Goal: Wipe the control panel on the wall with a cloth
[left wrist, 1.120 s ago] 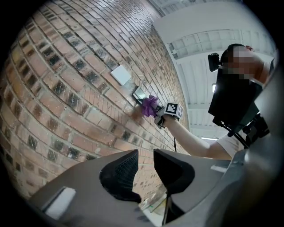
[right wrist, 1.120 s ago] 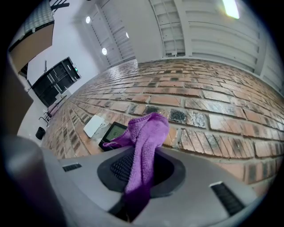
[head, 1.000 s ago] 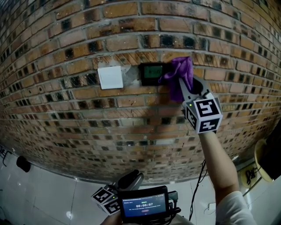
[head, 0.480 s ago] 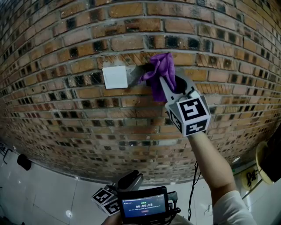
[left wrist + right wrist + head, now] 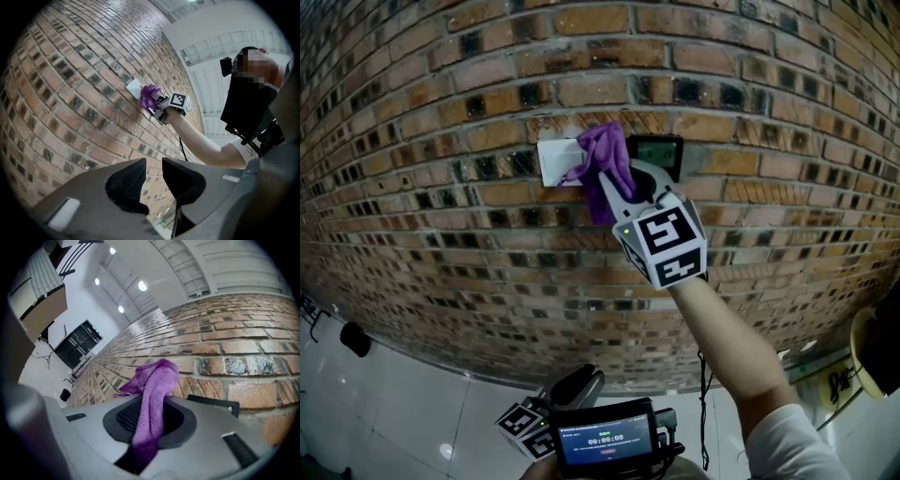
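Two claws: the right claw (image 5: 628,185) clamps the purple cloth (image 5: 605,155) at the white switch's (image 5: 553,161) edge; the left claw (image 5: 153,163) is slightly apart, empty.

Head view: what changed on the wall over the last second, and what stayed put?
The right tool, shut on the purple cloth, swept left across the control panel. The cloth went from the panel's right edge, over it, to the white switch plate, leaving the panel uncovered. The grip is unchanged, and the left tool stayed low, open and empty.
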A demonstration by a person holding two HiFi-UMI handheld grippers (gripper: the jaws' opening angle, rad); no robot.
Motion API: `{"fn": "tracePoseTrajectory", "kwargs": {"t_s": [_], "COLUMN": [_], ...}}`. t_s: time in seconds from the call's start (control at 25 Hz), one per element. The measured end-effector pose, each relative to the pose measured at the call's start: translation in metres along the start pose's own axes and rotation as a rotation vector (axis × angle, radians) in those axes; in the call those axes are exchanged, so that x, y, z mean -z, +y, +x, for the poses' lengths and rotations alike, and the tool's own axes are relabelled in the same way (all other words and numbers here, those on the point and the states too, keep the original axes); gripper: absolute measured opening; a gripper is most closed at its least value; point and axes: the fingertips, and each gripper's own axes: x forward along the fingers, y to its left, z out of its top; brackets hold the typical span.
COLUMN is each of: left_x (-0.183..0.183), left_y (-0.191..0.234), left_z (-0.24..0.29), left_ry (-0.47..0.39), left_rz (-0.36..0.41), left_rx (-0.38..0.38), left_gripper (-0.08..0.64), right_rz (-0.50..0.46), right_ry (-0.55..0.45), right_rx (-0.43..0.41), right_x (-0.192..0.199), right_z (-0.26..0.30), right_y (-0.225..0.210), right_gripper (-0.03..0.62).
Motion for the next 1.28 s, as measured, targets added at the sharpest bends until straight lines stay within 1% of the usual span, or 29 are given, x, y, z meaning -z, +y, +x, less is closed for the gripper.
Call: {"fn": "tracePoseTrajectory", "kwargs": {"t_s": [0.24,0.44,0.6,1.12,1.28], "left_x": [-0.005,-0.005,-0.003,0.007,0.009], "left_y": [0.006,0.005,0.002,-0.012,-0.016], "left_z": [-0.008,-0.009,-0.006,0.014,0.018], "left_ry": [-0.009,-0.012,-0.004,0.026,0.032], "left_rz": [0.0,0.0,0.002,0.0,0.002], "left_rx": [-0.017,-0.019,-0.008,0.041,0.051], "left_gripper": [0.109,0.109,0.109,0.109,0.109], "right_rz": [0.002,-0.01,-0.022,-0.045,-0.061], "right_ry": [0.017,0.052,0.067,0.061,0.071], "right_rx": [-0.041,-0.038,-0.019,0.037,0.06], "right_x": [0.006,0.018,0.023,0.017,0.022], "right_z": [0.013,0.014,0.008,-0.021,-0.03], "right_y": [0.018,0.016,0.006,-0.03,-0.044], "right_gripper": [0.078,0.078,0.08,0.078,0.078]}}
